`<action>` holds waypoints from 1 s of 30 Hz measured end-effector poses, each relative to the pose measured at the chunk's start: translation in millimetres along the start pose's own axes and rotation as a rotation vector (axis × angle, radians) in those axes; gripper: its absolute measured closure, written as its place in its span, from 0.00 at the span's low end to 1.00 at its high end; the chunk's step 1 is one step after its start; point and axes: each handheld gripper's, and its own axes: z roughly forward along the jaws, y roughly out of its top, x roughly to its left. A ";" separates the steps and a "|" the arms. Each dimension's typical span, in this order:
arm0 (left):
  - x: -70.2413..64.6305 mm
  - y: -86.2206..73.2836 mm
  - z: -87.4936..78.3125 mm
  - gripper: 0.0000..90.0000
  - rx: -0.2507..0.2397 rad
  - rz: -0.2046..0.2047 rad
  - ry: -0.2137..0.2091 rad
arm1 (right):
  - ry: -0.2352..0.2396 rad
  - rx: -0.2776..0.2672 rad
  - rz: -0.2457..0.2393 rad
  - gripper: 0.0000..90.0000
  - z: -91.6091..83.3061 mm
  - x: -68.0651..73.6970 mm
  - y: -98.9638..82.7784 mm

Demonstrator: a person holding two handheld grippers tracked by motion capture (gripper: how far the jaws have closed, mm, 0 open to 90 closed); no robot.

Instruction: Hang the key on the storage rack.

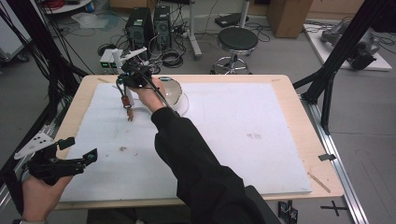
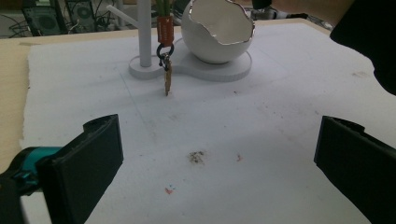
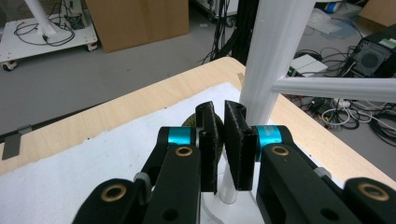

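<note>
Two grippers are at work over a white foam mat (image 1: 224, 140) laid on a wooden table (image 1: 303, 121). At the near left corner, the left gripper (image 1: 77, 150) is held low in the person's hand, just off the mat's edge, its jaws spread wide with nothing between them; in the left gripper view the two black jaws stand far apart at either side.

Further along, at the far left of the mat, a white stand (image 2: 145, 32) rises from a flat white base (image 2: 219, 70). Just in front of the post hangs a keychain (image 2: 166, 56): an orange tag, a dark ring and a small brownish charm below, its tip close to the mat, though I cannot tell whether it touches. The right gripper (image 1: 127, 80) is above it at the post, reached across on a black-sleeved arm (image 1: 201, 163). In the right gripper view its jaws stand narrow, nearly together, with something dark and greenish just behind them; whether they pinch the strap I cannot tell.

Right of the post, on the same base, sits a white broken-eggshell bowl (image 2: 217, 32) with a jagged rim, its opening facing up.
</note>
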 end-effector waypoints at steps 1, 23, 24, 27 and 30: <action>-0.1 -0.2 -0.1 0.02 0.002 0.001 0.000 | 0.003 0.003 0.000 0.94 0.1 -0.3 -0.3; -12.5 15.2 35.7 0.02 0.008 0.009 -0.072 | 0.153 -0.005 0.113 0.12 -53.7 -22.4 -10.9; -13.9 17.4 39.2 0.02 0.009 0.015 -0.080 | 0.163 -0.003 0.103 0.12 -58.9 -23.6 -11.8; -14.1 24.2 46.7 0.02 0.003 0.025 -0.097 | 0.160 0.006 0.087 0.12 -76.7 -28.4 -15.6; -11.6 31.0 51.9 0.02 0.005 0.037 -0.088 | 0.147 -0.009 0.072 0.12 -91.0 -33.4 -21.7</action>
